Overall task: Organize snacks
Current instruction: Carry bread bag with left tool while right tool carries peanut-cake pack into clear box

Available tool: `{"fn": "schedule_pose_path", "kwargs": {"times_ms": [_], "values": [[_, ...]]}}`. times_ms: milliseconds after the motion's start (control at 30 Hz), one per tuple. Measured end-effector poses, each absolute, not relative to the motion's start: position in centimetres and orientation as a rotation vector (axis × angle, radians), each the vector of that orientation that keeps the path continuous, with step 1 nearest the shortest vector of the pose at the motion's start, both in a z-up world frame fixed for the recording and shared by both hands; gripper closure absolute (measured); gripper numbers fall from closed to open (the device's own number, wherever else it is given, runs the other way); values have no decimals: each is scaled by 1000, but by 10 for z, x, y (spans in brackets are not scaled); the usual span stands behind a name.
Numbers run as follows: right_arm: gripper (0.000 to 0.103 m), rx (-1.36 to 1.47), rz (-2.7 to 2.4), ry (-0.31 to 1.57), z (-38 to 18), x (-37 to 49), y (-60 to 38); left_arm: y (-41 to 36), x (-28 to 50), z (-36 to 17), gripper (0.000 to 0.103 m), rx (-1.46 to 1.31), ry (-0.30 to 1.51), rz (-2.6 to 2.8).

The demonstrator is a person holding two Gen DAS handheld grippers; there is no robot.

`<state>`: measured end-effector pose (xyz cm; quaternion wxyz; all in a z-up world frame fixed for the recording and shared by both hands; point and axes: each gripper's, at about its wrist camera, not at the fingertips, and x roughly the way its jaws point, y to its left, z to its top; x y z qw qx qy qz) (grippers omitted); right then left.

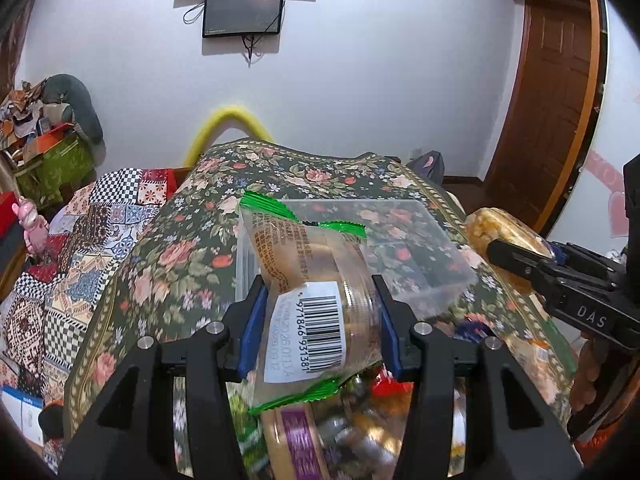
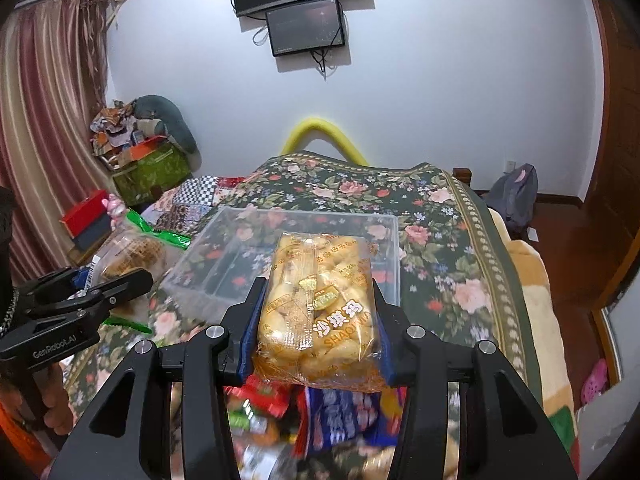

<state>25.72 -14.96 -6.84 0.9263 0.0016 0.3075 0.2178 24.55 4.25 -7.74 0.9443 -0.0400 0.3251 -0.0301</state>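
Nearest the lenses: a loose heap of wrapped snacks (image 2: 320, 432) lies blurred under both tools, on the floral bedspread (image 2: 440, 216). Left gripper (image 1: 320, 320) is clamped across a clear-film pastry packet with green crimped ends (image 1: 308, 280), barcode label up; blue pads bear on the packet's two sides near its lower half, so the upper end stands free and leans away. Right gripper (image 2: 318, 328) is clamped likewise on a yellow sachima pack (image 2: 320, 304), pads on its long edges, held above the heap. Judgement: both packs look light; the film is slick and air-puffed, so the hold rests on the contents more than on the wrapper. The pastry looks soft and crumbly, the sachima block firmer but brittle: squeeze no harder than needed. Gripping mid-body across the narrow width, as now, seems sound; the crimped ends would slip or tear. Beyond the packs: an open clear plastic bin (image 2: 304, 256) on the bedspread, seemingly empty, the likely destination. Farther: white wall with two dark screens (image 2: 304, 4).
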Motion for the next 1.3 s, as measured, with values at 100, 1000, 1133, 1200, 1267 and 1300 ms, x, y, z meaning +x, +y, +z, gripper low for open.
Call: {"fn": "schedule_pose_path", "kwargs": {"times_ms": [100,1000,1133,1200,1267,1300], "values": [[60,6,443,656,-74,275,-145,41,268,-84,54,-81,691,-62],[57,-78,455,882,-116,341,-123,43,345,-131,52,-112,881,-96],[57,-65,464,846,-102,333,-131,45,326,-111,52,-105,842,-114],[57,-69,465,819,-92,324,-137,47,314,-100,52,-92,819,-117],[57,-75,465,796,-84,314,-143,49,303,-91,52,-84,804,-116],[57,-78,466,787,-81,310,-147,51,295,-86,51,-82,797,-116]]}}
